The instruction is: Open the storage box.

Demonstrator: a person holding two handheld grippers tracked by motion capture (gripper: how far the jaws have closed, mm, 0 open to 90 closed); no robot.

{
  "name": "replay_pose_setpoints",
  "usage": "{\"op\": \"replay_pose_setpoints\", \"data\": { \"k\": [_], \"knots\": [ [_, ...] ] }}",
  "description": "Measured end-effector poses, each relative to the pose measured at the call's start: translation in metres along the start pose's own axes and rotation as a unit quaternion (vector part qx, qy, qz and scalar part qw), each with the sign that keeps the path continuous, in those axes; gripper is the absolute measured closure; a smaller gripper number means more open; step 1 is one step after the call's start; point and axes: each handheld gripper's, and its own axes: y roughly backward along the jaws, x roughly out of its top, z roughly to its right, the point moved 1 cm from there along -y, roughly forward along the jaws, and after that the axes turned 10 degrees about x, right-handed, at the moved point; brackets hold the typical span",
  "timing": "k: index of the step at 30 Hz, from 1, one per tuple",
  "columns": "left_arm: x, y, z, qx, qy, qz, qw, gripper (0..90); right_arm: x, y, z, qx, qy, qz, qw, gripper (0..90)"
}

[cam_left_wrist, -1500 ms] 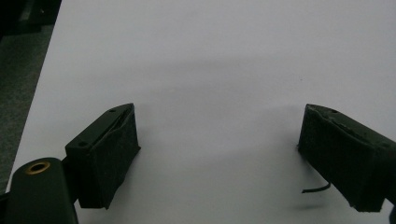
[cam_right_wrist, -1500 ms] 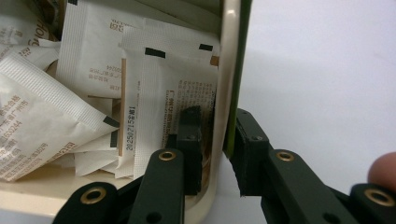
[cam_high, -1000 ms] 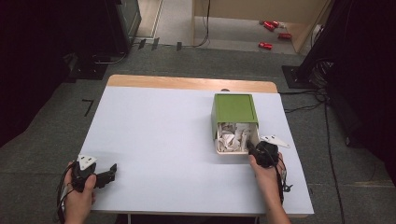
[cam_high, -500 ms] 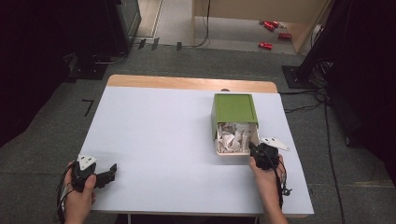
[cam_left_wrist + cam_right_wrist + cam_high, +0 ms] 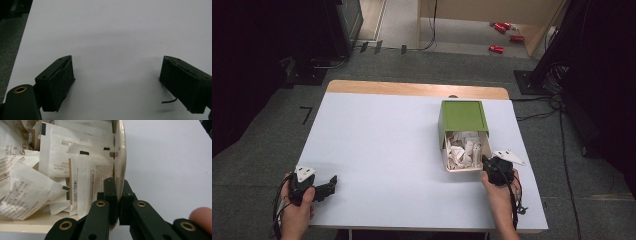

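Cream box (image 5: 119, 152) wall now pinched by right gripper (image 5: 117, 195), jaws just closed on it; left gripper (image 5: 117, 85) unmoved, jaws released wide.

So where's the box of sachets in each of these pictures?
High view: the box sits right of centre on the table, its open cream end at the right claw.
Left gripper view: not in it.
Right gripper view: its cream wall runs up the middle, pinched by the claw, sachets to its left.
Shared landmark: the white table.
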Motion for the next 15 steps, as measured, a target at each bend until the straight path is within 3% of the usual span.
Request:
{"op": "replay_pose_setpoints", "data": {
  "k": [15],
  "knots": [
    [0.0,0.0,0.0,0.0,0.0,0.0,1.0,12.7,-0.007,0.016,-0.006,0.0,-0.007,-0.005,1.0,88.4]
  ]
}}
